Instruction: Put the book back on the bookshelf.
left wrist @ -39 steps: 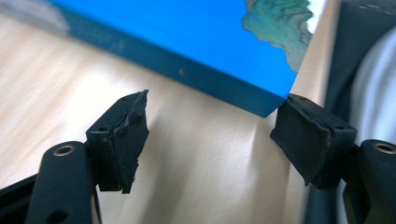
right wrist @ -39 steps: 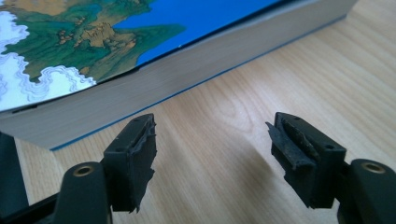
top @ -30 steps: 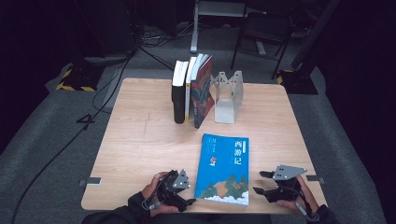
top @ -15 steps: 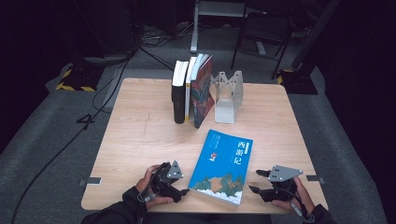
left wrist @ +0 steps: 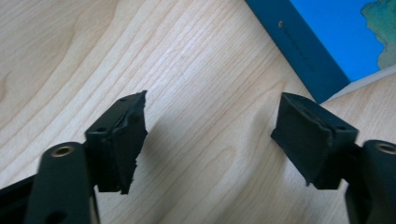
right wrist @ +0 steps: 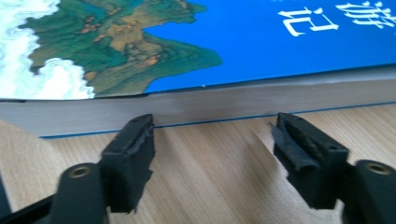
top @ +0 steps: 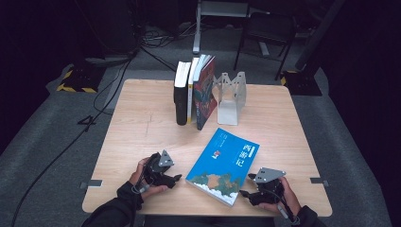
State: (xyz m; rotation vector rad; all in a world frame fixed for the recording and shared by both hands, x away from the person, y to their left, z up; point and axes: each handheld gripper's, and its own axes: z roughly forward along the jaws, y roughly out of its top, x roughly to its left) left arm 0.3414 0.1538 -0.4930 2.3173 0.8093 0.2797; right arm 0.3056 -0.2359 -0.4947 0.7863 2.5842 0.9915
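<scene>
Flanking the blue book (top: 224, 164), which lies flat and askew near the table's (top: 142, 123) front edge, I have the left gripper (top: 171, 178) and right gripper (top: 246, 194) with jaws apart, both empty, left narrowing, right widening. Bare wood lies between the book and the far upright books (top: 194, 90); probably I'm lining up a lift.
</scene>
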